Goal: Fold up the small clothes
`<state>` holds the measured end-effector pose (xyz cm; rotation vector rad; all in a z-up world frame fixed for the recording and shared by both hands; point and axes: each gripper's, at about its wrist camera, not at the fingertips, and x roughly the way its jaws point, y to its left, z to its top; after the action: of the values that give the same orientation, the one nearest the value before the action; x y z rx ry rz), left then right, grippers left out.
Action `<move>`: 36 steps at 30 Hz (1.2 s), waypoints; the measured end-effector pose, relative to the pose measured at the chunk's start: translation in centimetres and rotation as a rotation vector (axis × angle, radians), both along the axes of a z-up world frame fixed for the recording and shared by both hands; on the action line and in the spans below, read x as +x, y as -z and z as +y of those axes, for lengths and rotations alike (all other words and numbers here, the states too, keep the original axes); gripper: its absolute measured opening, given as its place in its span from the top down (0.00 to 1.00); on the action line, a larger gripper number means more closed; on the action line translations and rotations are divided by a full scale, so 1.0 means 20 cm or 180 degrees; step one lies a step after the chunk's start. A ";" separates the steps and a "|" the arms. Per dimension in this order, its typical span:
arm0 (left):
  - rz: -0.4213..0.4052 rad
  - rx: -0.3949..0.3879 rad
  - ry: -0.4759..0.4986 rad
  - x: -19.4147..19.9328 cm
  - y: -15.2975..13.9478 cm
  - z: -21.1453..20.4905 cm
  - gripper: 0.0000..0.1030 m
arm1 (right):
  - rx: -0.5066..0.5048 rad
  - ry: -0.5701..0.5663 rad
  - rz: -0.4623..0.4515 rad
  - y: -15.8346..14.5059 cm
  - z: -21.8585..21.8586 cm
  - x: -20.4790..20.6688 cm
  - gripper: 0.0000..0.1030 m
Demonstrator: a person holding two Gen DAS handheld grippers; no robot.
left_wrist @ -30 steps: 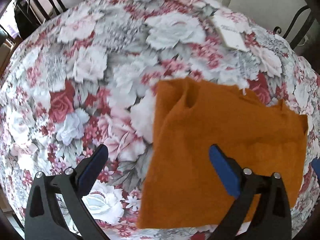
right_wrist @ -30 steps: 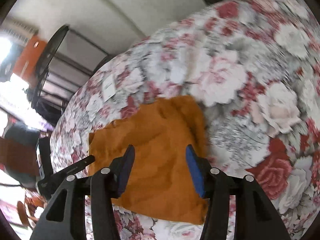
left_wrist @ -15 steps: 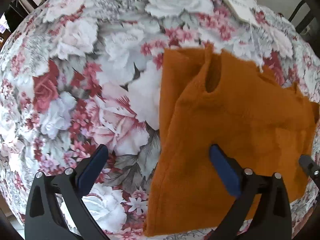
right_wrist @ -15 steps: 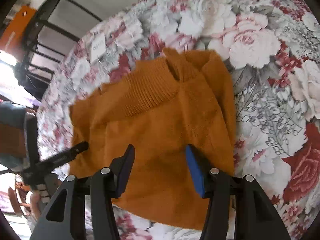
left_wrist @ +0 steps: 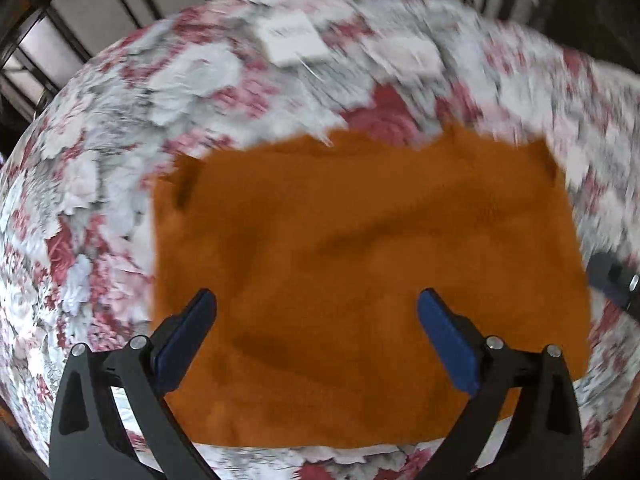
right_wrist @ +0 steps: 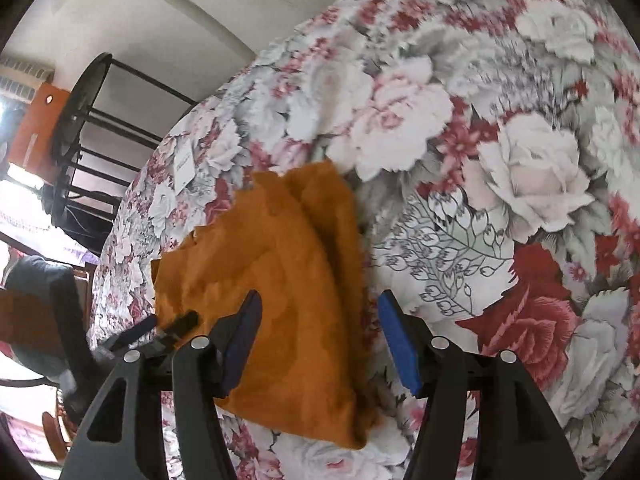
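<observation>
An orange knit garment [left_wrist: 360, 264] lies folded on the floral tablecloth [left_wrist: 100, 200]. My left gripper [left_wrist: 316, 320] hovers over its near half, pointing steeply down, jaws wide open and holding nothing. The picture is blurred by motion. In the right wrist view the garment [right_wrist: 288, 280] sits left of centre. My right gripper [right_wrist: 320, 336] stands above its right edge, jaws opening. The cloth lies below the gap and the blue pads [right_wrist: 400, 344] do not press on it. The left gripper [right_wrist: 160, 332] shows at the garment's left side.
A white card [left_wrist: 292, 38] lies on the cloth beyond the garment, also seen as the card [right_wrist: 183, 164] in the right view. Black metal chairs [right_wrist: 80, 140] stand around the round table. The cloth to the right of the garment [right_wrist: 520, 180] is bare.
My left gripper has swung right, from beside the garment's left edge to over its middle. My right gripper has sunk closer to the garment and its jaws have widened.
</observation>
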<state>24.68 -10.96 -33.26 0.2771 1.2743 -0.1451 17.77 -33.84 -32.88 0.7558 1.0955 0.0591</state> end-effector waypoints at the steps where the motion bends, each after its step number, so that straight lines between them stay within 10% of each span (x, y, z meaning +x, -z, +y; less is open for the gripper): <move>1: 0.0026 0.0052 0.0030 -0.01 0.03 -0.02 0.05 | 0.0031 0.0017 0.0028 0.02 -0.01 0.00 0.41; 12: 0.0079 0.0004 0.0032 0.10 0.16 -0.04 0.04 | 0.0068 0.0047 -0.0134 0.12 0.00 0.10 0.41; 15: 0.0100 -0.0058 0.0023 0.14 0.15 -0.04 0.04 | 0.0086 -0.0022 -0.0143 0.12 0.04 0.14 0.76; 18: 0.0116 -0.0098 0.0003 0.17 0.10 -0.02 0.04 | 0.0083 -0.0037 -0.0208 0.06 0.07 0.15 0.85; 36: -0.0133 -0.0292 -0.0253 0.20 -0.25 0.12 0.05 | 0.0130 -0.0198 -0.0441 -0.35 0.46 0.18 0.86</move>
<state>28.76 -8.62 -28.26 0.1496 1.2317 -0.1289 21.30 -24.69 -25.79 0.7431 0.9881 0.1843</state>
